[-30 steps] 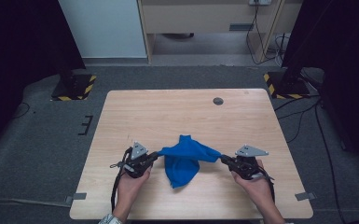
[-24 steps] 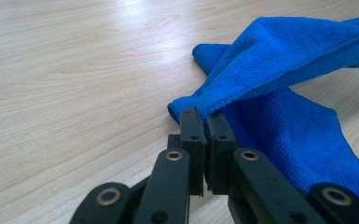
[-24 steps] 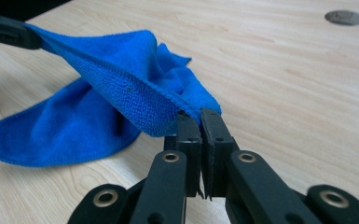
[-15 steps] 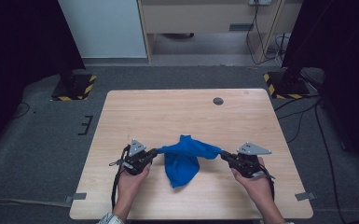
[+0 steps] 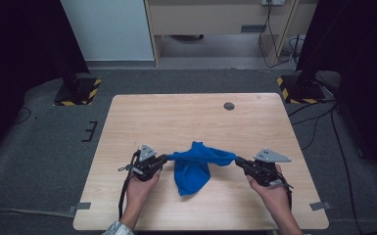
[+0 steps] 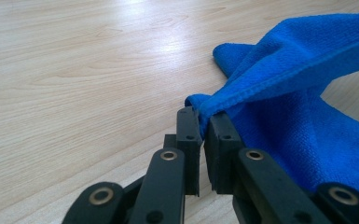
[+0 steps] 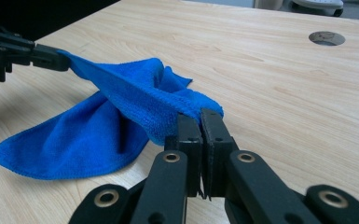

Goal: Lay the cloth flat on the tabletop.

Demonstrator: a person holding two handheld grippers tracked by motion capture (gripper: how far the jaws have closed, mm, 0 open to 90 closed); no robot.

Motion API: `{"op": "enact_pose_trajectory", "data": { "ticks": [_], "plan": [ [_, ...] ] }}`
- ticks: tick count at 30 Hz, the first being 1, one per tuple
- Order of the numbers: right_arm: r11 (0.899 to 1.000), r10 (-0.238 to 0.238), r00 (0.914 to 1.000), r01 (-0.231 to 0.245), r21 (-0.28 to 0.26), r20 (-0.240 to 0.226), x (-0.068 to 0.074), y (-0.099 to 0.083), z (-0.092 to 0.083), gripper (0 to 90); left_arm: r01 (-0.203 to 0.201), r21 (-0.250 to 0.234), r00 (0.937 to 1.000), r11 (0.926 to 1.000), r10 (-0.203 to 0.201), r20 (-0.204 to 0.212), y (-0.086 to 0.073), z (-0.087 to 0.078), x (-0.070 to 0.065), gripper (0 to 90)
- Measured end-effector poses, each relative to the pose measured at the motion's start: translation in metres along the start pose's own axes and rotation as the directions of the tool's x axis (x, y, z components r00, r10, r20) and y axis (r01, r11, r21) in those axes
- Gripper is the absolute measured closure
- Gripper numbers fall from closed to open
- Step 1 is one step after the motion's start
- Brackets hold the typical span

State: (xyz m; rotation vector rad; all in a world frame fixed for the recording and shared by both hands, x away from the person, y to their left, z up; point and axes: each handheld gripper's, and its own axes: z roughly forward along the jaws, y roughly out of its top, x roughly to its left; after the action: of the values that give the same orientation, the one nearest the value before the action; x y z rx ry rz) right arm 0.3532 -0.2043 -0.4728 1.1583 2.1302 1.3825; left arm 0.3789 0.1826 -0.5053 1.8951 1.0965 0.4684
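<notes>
Blue cloth [image 5: 193, 166] stretched above the near middle of the table [image 5: 176, 117], lower fold resting on the wood. Pinched at opposite corners by left gripper [image 5: 162, 158] and right gripper [image 5: 237, 160] (both clamped). Spreading step; next, probably laid flat.

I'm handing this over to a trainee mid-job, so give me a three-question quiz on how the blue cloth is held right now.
1. True or false: both the left gripper and the right gripper are clamped on the blue microfibre cloth.
2. What does the cloth's hanging part rest on: A) the light wooden table, B) the floor?
3. Name the small round dark thing set in the tabletop's far side.

Key: 1 true; 2 A; 3 a dark round cap or hole.
</notes>
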Motion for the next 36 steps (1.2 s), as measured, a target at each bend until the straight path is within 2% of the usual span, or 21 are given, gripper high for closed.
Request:
{"op": "enact_pose_trajectory", "data": {
  "ticks": [11,15,17,22,27,36],
  "plan": [
    [1.0,0.019,0.9997,-0.019,-0.014,0.015,-0.005,0.001,-0.003,88.0,-0.005,-0.014,0.9999,0.9999,0.005,0.013,0.003,-0.004,-0.006,88.1],
    [1.0,0.012,0.9997,-0.011,-0.023,0.021,-0.004,0.005,-0.006,88.0,0.009,-0.038,0.9998,0.9992,-0.009,0.018,0.006,-0.01,-0.009,88.1],
    [0.999,0.011,0.9996,-0.01,-0.031,0.027,-0.004,0.007,-0.009,88.0,-0.003,-0.045,0.9999,0.999,0.003,0.013,0.009,-0.012,-0.011,88.0],
    [0.999,0.003,0.9996,-0.002,-0.04,0.03,-0.003,0.012,-0.014,88.0,-0.002,-0.07,0.9999,0.9976,0.003,0.016,0.014,-0.02,-0.014,87.9],
    [0.999,-0.002,0.9993,0.003,-0.032,0.036,-0.004,0.014,-0.011,88.0,-0.015,-0.048,0.9997,0.9987,0.015,0.018,0.017,-0.017,-0.011,87.9],
    [0.999,-0.007,0.999,0.008,-0.032,0.043,-0.007,0.019,-0.01,87.9,-0.018,-0.063,0.9996,0.9979,0.02,0.021,0.022,-0.02,-0.01,87.9]
  ]
}}
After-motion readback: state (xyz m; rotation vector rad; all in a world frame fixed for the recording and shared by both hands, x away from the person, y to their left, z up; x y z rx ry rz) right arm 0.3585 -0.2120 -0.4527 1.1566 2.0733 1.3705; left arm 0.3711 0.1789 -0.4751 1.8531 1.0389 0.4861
